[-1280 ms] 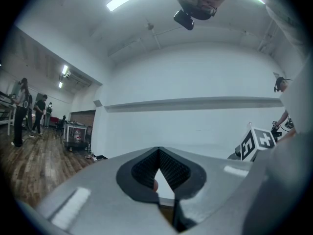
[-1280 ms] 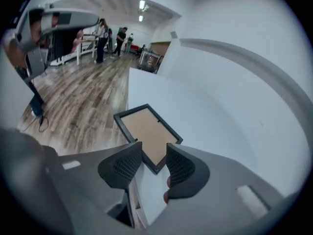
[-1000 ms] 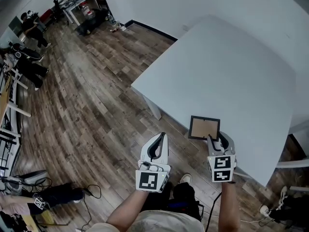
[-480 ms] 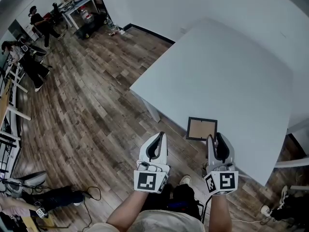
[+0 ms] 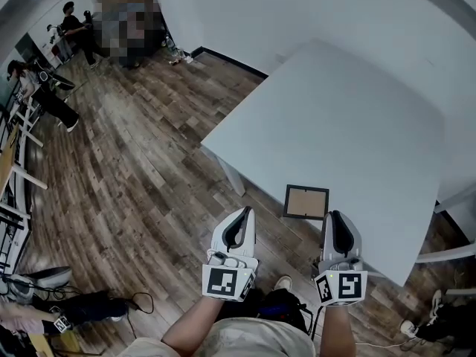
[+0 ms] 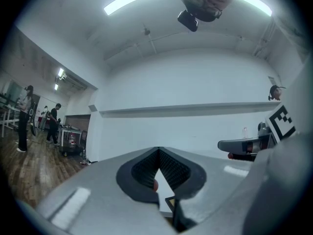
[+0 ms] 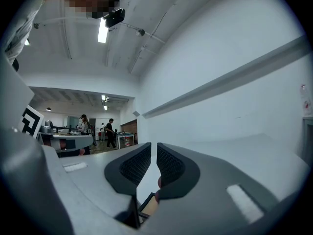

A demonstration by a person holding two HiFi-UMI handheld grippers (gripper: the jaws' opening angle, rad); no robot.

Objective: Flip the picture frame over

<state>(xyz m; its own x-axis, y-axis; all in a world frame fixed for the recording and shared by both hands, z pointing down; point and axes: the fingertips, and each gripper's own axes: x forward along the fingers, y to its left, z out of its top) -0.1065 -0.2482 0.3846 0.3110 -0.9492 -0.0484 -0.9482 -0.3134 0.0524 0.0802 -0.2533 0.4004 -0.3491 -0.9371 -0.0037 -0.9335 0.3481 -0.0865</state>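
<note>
Pulling back from the picture frame (image 5: 306,201), the right gripper (image 5: 334,217) now hangs just short of the frame's near side and no longer touches it. Its jaws have just been closing to a narrow slit with nothing between them. The frame lies flat on the surface (image 5: 357,125), brown face up. The left gripper (image 5: 245,215), further from the frame, has its jaws pressed together, empty. The frame looks released, so either the flip is finished or it needs a fresh grasp.

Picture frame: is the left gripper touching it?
Apart. In the head view the left gripper sits off to the side of the picture frame, and a strip of wooden floor shows between them.
</note>
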